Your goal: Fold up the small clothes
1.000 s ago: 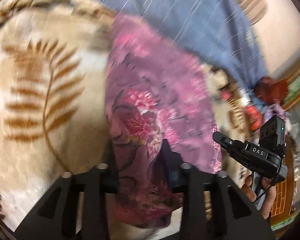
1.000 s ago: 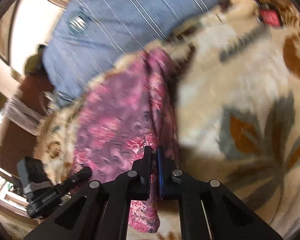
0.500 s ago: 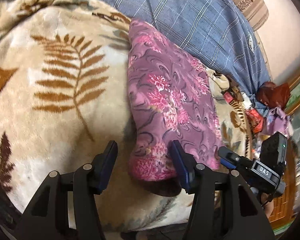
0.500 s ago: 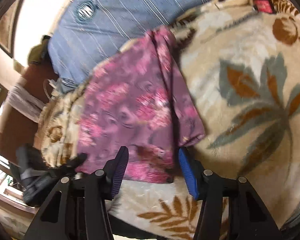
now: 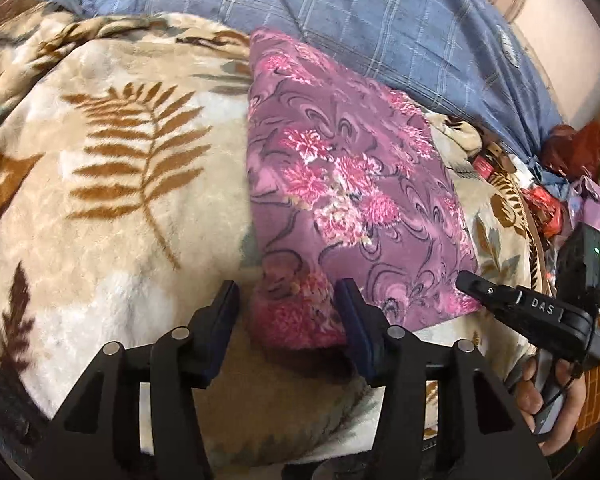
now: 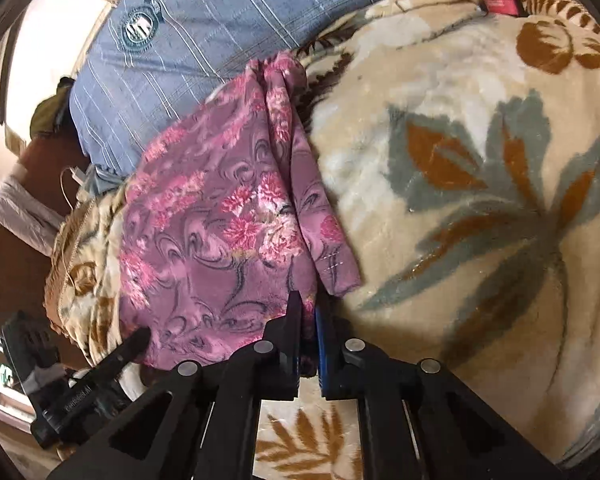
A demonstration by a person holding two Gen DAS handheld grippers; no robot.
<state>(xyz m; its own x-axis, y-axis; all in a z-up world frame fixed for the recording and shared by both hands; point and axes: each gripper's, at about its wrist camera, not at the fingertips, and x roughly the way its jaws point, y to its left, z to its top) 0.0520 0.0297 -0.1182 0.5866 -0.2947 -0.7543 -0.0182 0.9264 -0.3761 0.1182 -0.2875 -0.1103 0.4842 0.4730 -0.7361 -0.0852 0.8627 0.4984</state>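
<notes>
Purple cloth with pink flowers, one small garment (image 5: 352, 184), lies spread on the cream fleece blanket (image 5: 112, 184), its far end against the blue checked sheet (image 5: 400, 28).

Half a second ago both tongs stood wide open at the near edge of the garment. Now the right gripper (image 6: 309, 320) has closed: its two fingers are pressed almost together on the near hem, with a thin fold of the purple cloth caught between them, just left of the narrow flap that hangs off the garment's right side. The left gripper (image 5: 286, 312) has not closed; its two fingers remain well apart, set either side of the near left corner, which bulges up between them. Whether the pads touch the fabric I cannot tell.

Counted: one garment, one blanket, one sheet, two grippers. The person's right hand (image 5: 548, 400) shows at the right of the left view, wrapped round the other tool's handle.
</notes>
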